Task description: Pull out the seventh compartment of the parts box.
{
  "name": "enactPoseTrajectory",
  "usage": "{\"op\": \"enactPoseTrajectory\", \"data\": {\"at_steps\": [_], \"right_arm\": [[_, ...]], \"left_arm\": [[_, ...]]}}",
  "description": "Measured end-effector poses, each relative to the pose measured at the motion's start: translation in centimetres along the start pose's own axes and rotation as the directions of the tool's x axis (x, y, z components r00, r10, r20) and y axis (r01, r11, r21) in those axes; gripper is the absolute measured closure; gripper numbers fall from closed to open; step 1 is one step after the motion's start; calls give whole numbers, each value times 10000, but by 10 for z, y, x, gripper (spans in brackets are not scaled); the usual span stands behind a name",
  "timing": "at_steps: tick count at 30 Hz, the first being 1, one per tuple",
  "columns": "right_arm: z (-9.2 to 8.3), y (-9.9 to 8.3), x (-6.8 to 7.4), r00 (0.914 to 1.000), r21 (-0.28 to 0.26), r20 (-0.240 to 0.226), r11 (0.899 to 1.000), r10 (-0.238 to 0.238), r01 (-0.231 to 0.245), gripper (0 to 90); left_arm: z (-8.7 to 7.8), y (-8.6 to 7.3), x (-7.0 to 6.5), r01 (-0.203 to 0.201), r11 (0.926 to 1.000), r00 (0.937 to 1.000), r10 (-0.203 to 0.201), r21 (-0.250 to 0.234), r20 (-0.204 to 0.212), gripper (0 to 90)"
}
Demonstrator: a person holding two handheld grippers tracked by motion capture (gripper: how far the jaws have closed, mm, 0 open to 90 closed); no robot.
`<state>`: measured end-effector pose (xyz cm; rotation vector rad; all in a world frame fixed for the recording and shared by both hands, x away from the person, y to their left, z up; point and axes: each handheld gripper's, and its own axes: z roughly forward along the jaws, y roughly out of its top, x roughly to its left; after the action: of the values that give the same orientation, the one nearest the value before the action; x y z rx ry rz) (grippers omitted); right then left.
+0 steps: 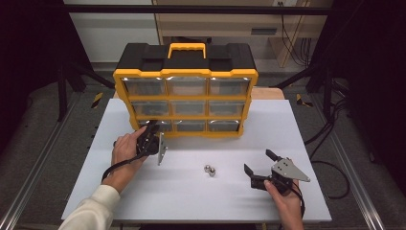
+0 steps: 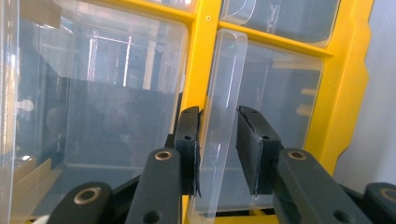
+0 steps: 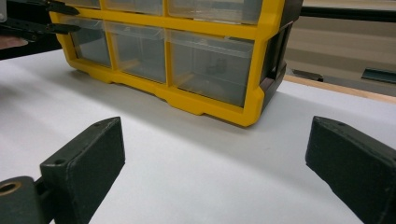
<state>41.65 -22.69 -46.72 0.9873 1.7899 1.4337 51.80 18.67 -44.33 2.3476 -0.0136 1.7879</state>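
Jaws of the left gripper (image 1: 152,128) narrowed at the bottom-left drawer (image 1: 154,125) of a yellow and black organizer (image 1: 186,91), seen from the high view; contact hard to judge from up there. Right gripper (image 1: 259,166) resting low over the white table (image 1: 191,191), jaws spread wide, nothing between them. Two small metal balls (image 1: 210,170) lying together on the table between both grippers, well apart from each.

From the left gripper view: both black pads (image 2: 252,140) flanking the clear drawer handle (image 2: 224,126), which stands upright between them. Left pad touching or nearly touching the plastic; a slim gap showing at the right pad, so possibly not yet clamped.

From the right gripper view: jaws far apart over bare table, organizer (image 3: 205,74) ahead, left gripper (image 3: 42,18) at its far corner, top left.
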Motion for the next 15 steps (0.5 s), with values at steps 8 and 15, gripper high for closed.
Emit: {"op": "enactPoseTrajectory", "data": {"at_steps": [8,15], "right_arm": [[0,0,0,10000,3,10,10000,-37,37,50],[0,0,-1,10000,11,7,10000,-30,30,50]], "left_arm": [[1,-2,-1,44,10000,10000,-44,54,16,698],[1,-3,-1,31,9999,10000,-31,121,21,698]]}}
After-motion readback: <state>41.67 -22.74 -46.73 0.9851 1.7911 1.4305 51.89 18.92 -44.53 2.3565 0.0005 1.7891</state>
